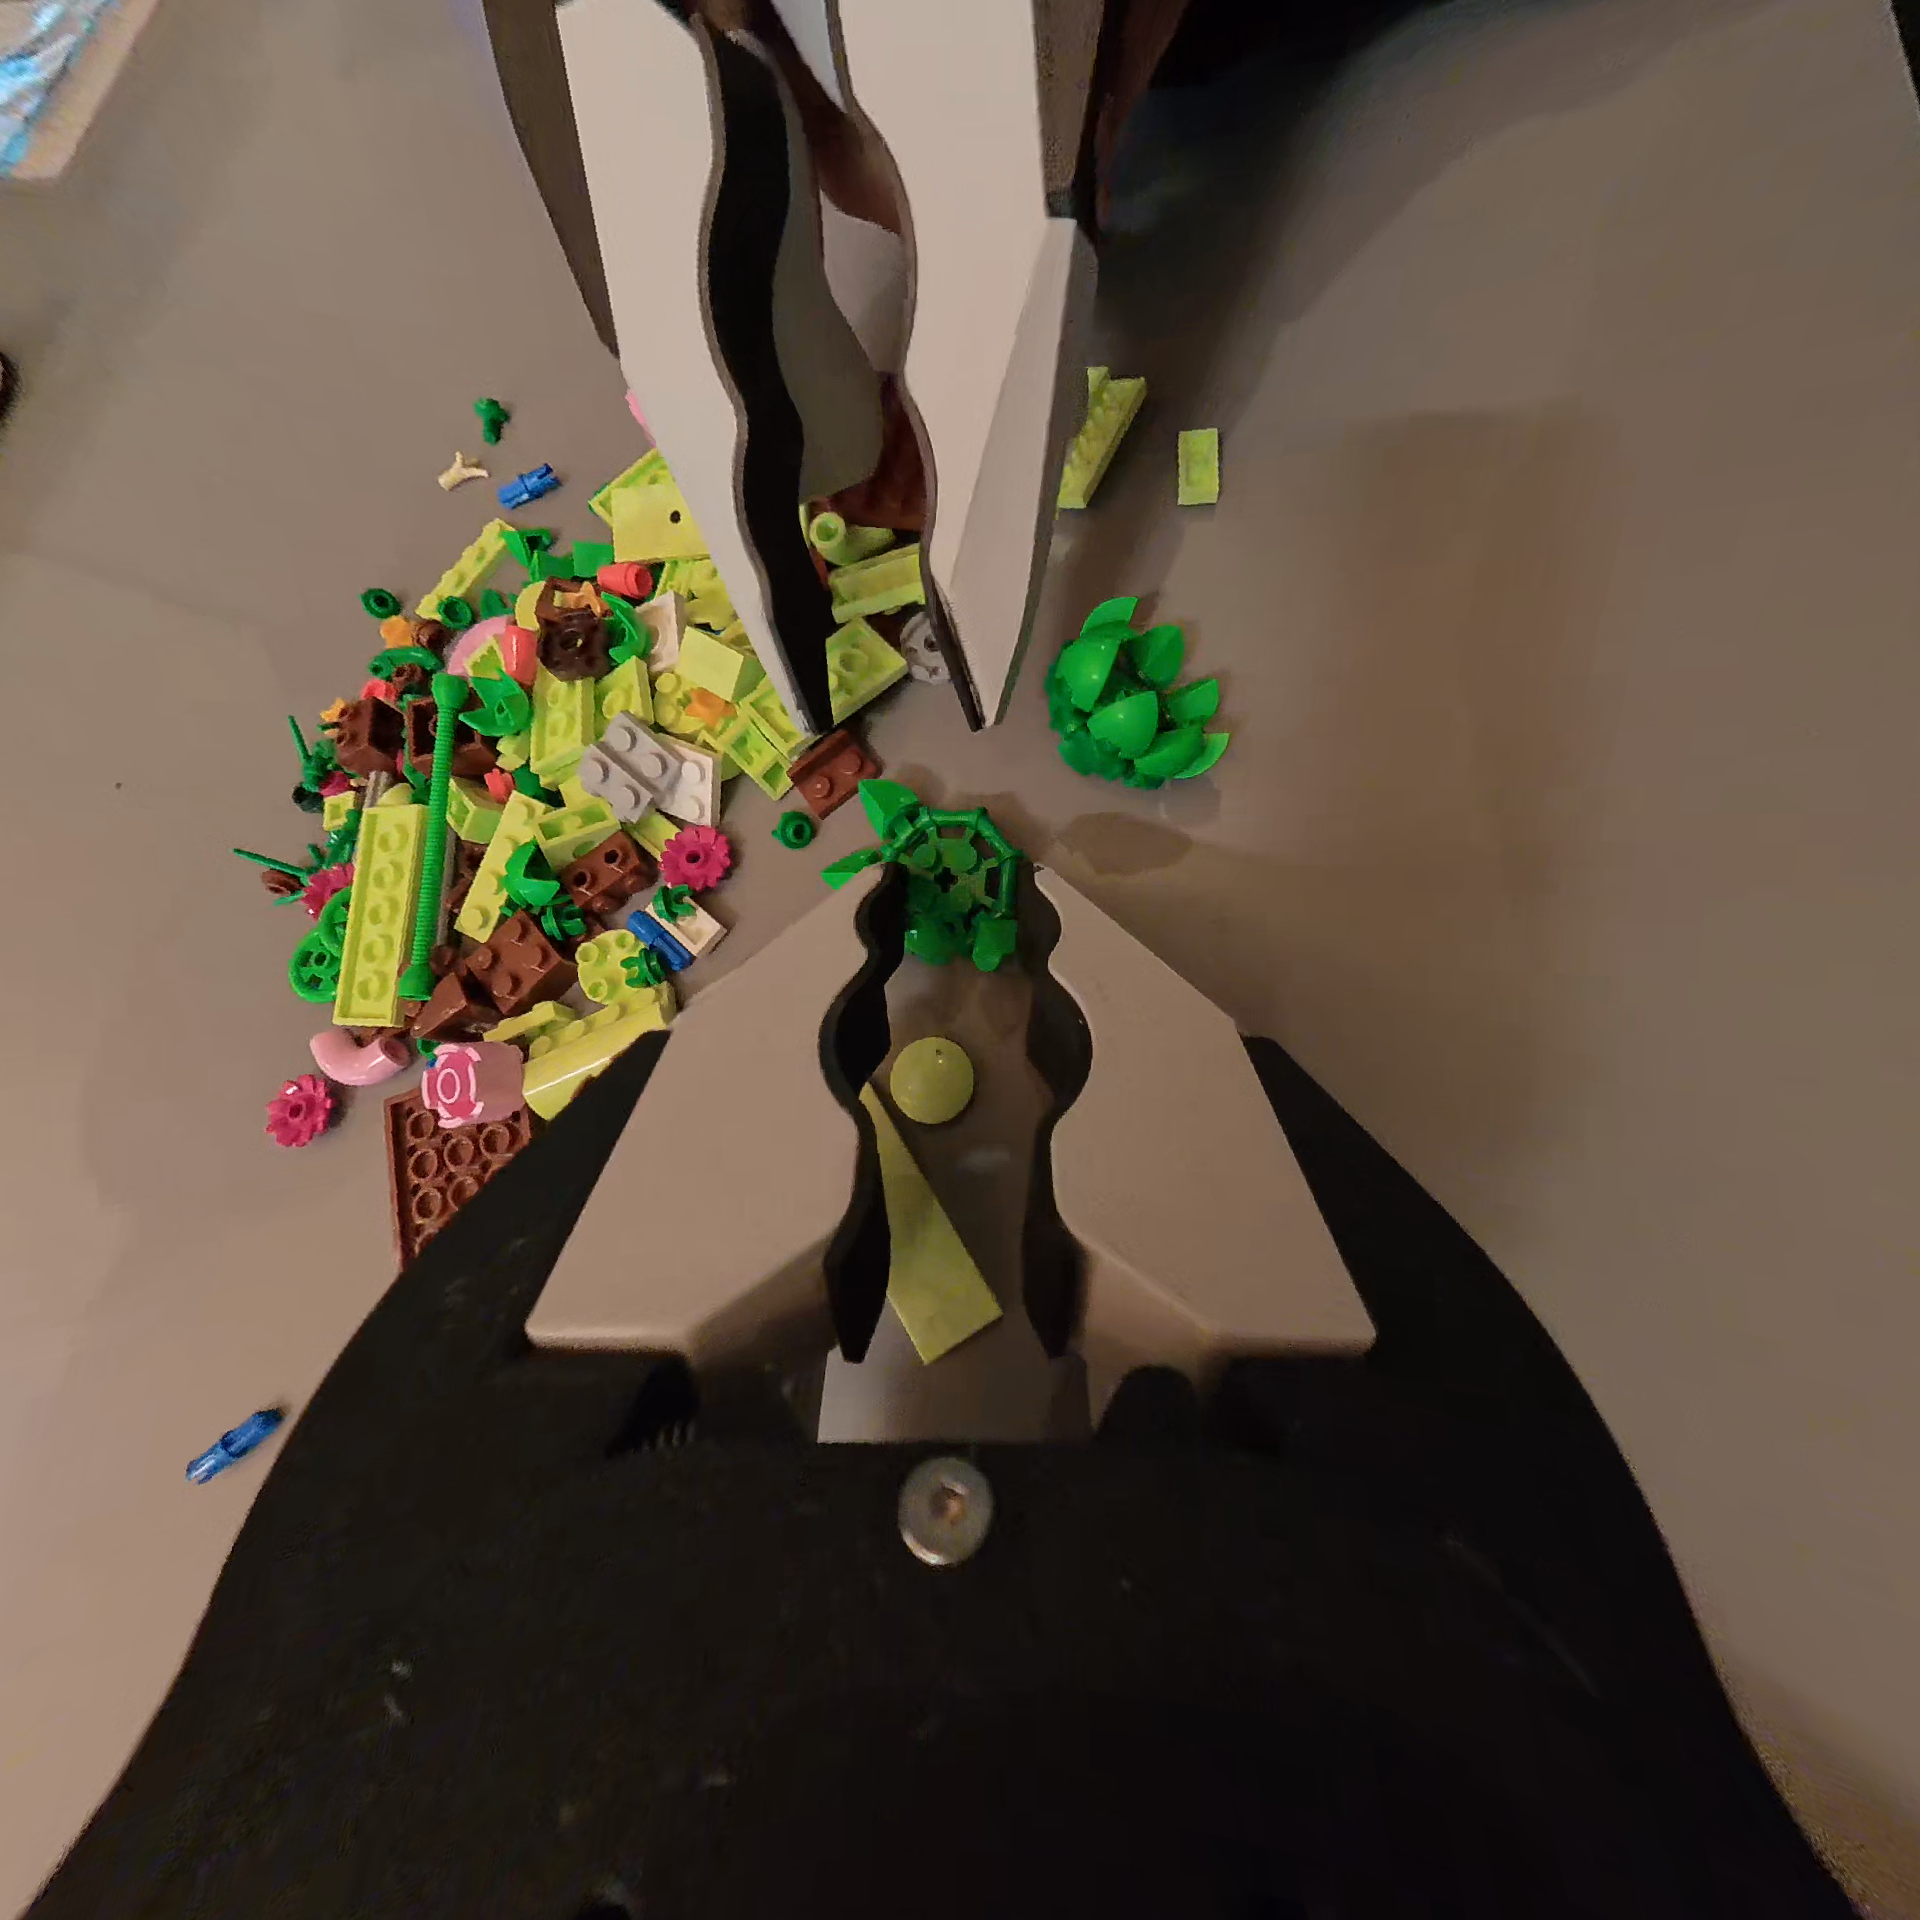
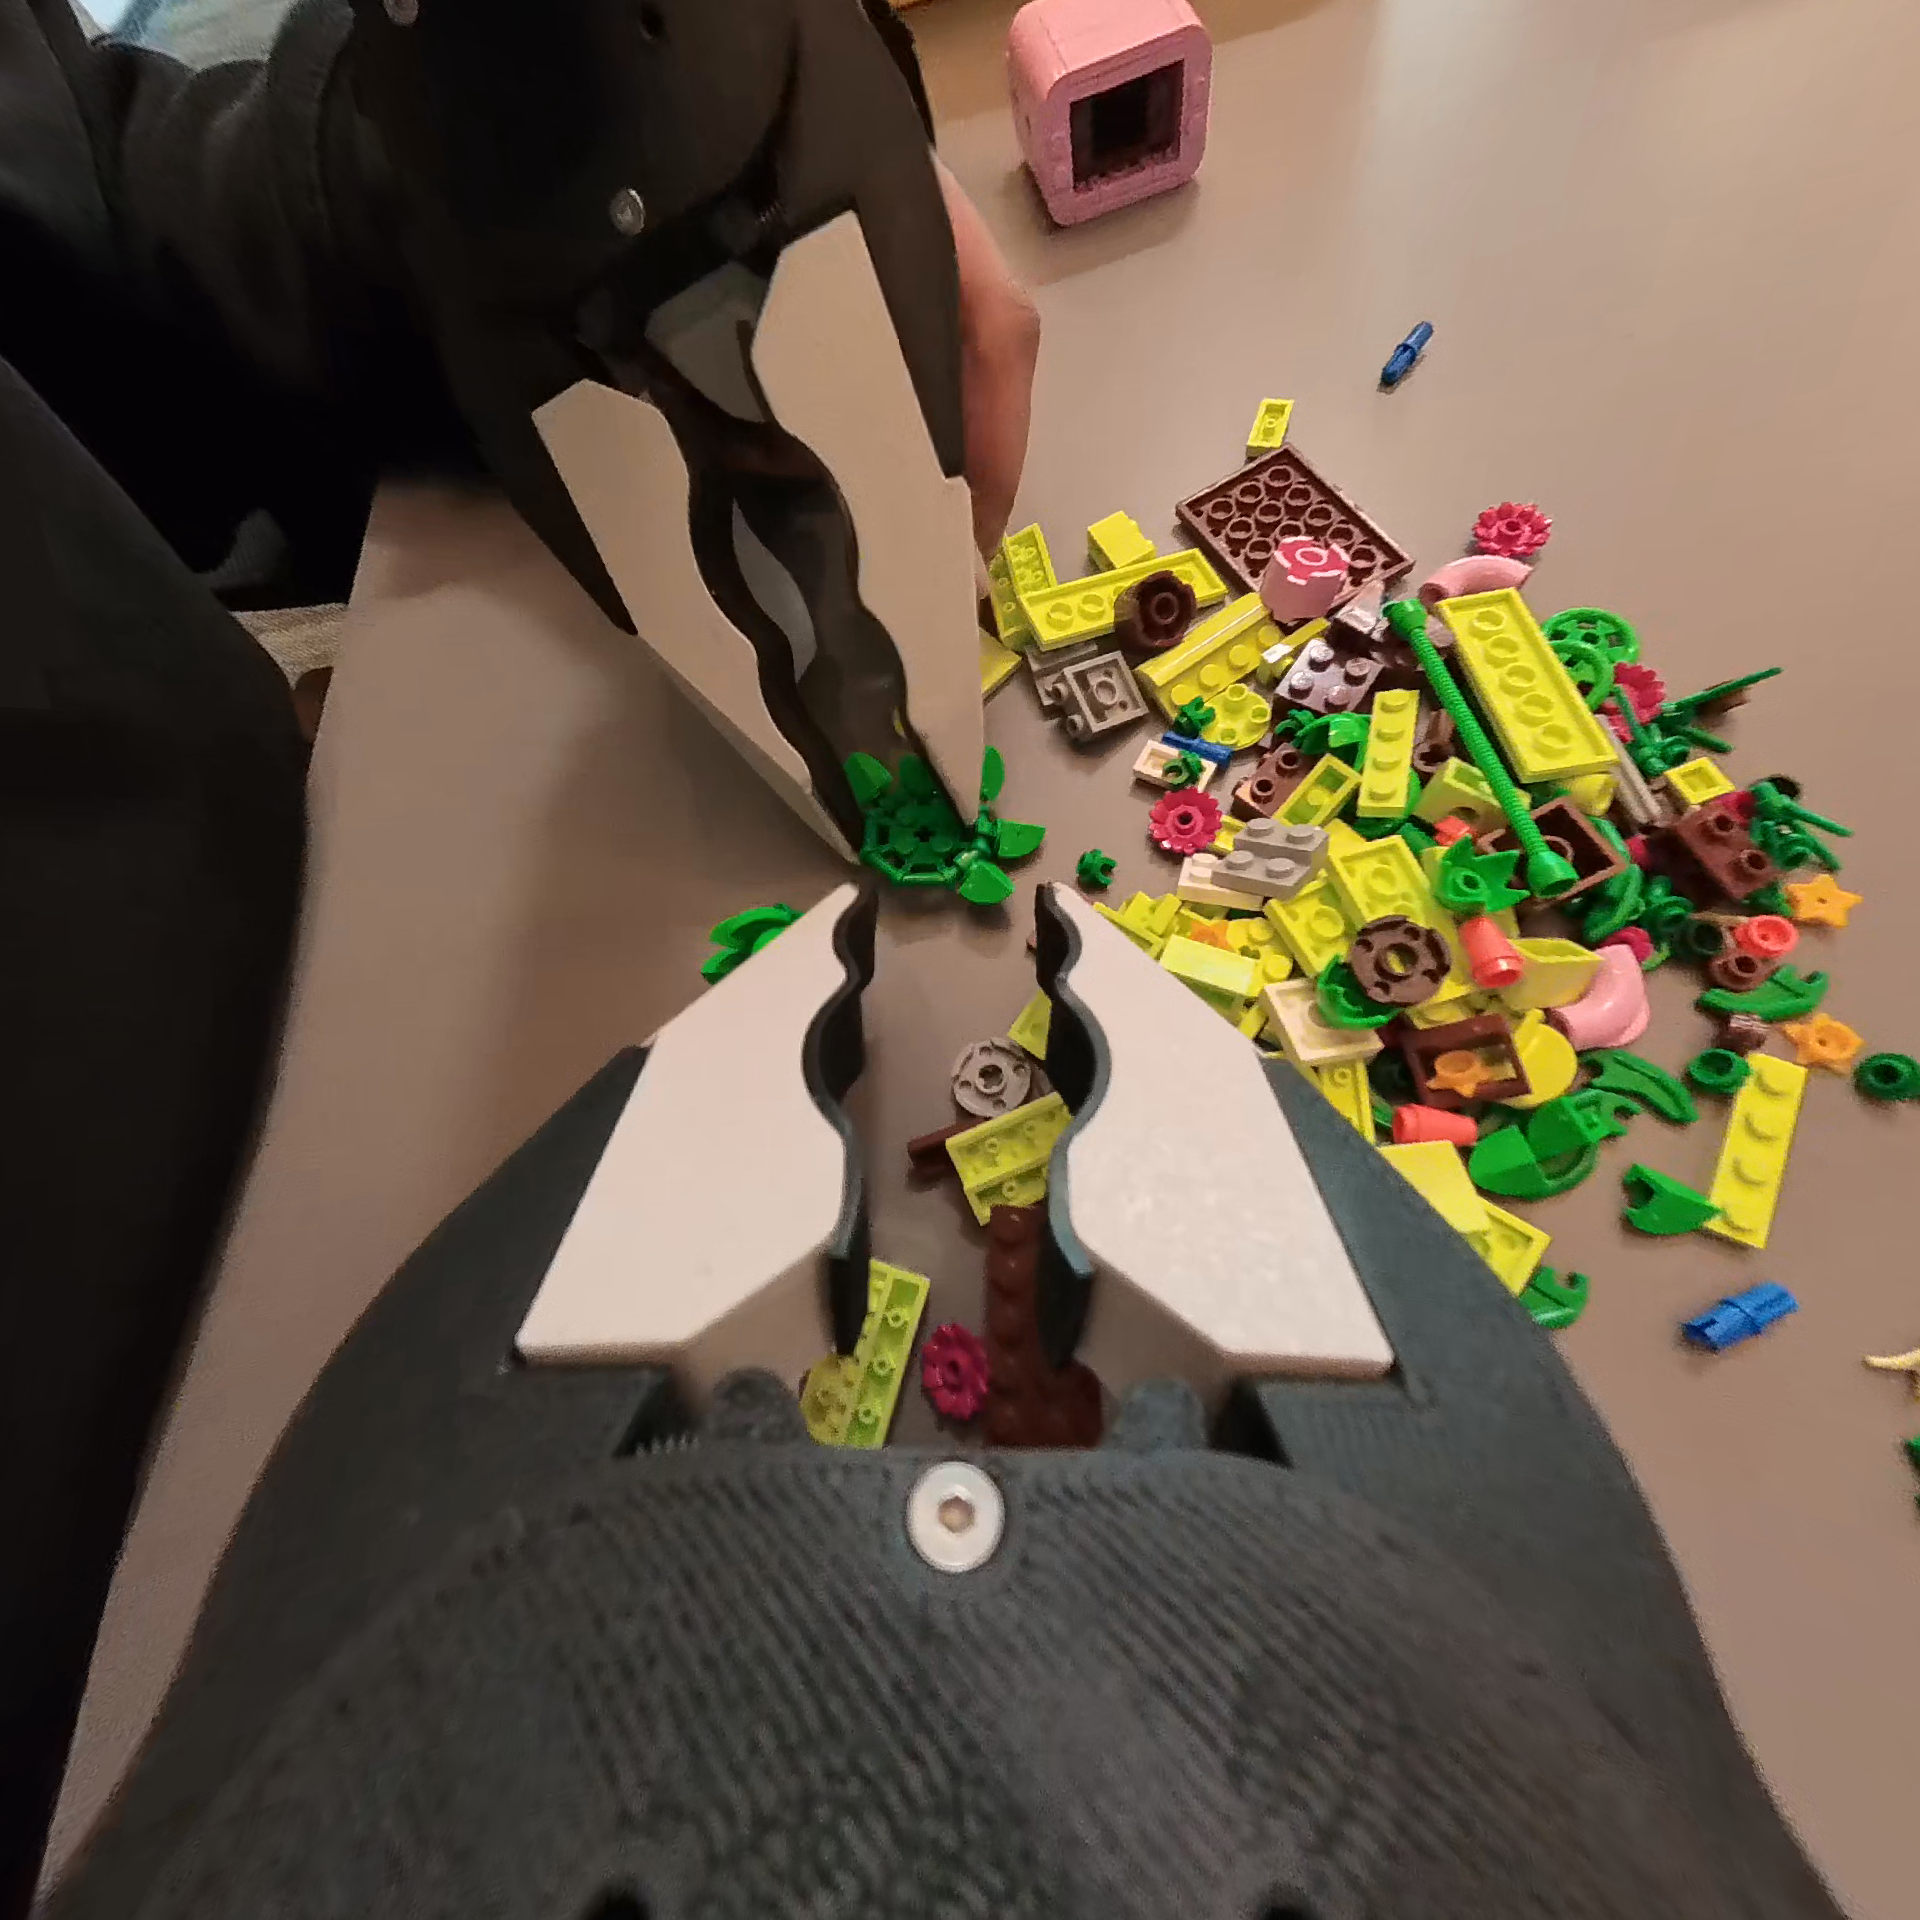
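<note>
My left gripper is shut on a green web-shaped wheel piece with leaves that rests on the beige table. The right wrist view shows it coming in from the upper left, its fingers closed around that green piece. My right gripper is open and empty, with its tips just short of the green piece. In the left wrist view it reaches down from the top, facing the left gripper. A green cluster of half-domes lies just right of its tips.
A heap of lime, brown, green and grey bricks lies left of the grippers, and to the right in the right wrist view. A brown studded plate and a pink hollow cube lie farther off. A person's dark sleeve fills the left side. Less than 4 cm separates the two grippers' tips.
</note>
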### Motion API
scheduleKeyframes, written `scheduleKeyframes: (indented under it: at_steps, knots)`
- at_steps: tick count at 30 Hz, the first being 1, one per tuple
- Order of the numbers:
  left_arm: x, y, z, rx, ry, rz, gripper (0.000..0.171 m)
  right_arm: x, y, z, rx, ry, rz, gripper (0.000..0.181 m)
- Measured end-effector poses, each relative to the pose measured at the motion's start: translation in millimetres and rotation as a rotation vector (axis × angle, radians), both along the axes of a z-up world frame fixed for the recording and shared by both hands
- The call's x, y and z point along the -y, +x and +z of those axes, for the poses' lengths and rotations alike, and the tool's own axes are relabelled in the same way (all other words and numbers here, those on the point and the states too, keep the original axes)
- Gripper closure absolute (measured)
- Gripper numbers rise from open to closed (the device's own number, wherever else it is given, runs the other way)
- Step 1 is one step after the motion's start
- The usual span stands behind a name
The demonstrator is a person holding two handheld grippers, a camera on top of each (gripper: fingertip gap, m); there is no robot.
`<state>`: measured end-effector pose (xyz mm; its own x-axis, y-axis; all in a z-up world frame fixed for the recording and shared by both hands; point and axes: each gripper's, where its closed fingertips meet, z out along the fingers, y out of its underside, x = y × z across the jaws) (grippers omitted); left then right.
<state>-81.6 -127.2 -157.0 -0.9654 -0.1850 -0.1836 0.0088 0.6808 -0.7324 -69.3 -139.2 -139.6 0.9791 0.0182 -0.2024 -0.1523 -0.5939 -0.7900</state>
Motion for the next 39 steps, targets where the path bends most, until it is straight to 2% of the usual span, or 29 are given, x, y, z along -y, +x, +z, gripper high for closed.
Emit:
scheduleKeyframes:
  at_steps: [3, 7, 10, 14, 18, 21, 24, 26, 29, 32, 34, 35, 39]
  knots:
    - [2, 3, 10, 0.008, -0.061, 0.012, 0.153, 1, 3, 3, 0.008, 0.017, -0.009, 0.153]
    - [4, 5, 30, -0.082, -0.217, 0.03, 0.154, 0, 5, 20, 0.107, 0.111, 0.015, 0.152]
    - [8, 0, 50, -0.209, -0.384, 0.011, 0.154, 0, 4, 33, 0.222, 0.193, 0.045, 0.15]
    - [13, -20, 75, -0.413, -0.577, -0.104, 0.154, -3, -13, 53, 0.284, 0.311, 0.123, 0.147]
    - [15, -29, 87, -0.535, -0.663, -0.166, 0.154, -5, -25, 62, 0.369, 0.344, 0.158, 0.164]
    - [14, -24, 91, -0.555, -0.712, -0.145, 0.152, -4, -23, 65, 0.368, 0.352, 0.148, 0.166]
    - [8, -9, 98, -0.541, -0.773, -0.081, 0.132, -3, -12, 66, 0.274, 0.339, 0.083, 0.174]
    - [5, -4, 99, -0.48, -0.78, -0.057, 0.13, -2, -5, 62, 0.2, 0.317, 0.044, 0.174]
    - [8, 1, 88, -0.33, -0.685, -0.016, 0.131, -1, -3, 58, 0.065, 0.299, 0.028, 0.175]
    - [15, -1, 76, -0.237, -0.586, -0.012, 0.138, -2, -10, 58, -0.071, 0.297, 0.045, 0.175]
    - [16, -2, 77, -0.214, -0.587, -0.009, 0.16, -3, -10, 58, -0.101, 0.302, 0.044, 0.175]
    - [16, -2, 77, -0.212, -0.59, -0.012, 0.165, -3, -9, 58, -0.099, 0.302, 0.039, 0.176]
    - [17, -3, 79, -0.216, -0.603, -0.019, 0.166, -4, -12, 62, -0.088, 0.331, 0.052, 0.176]
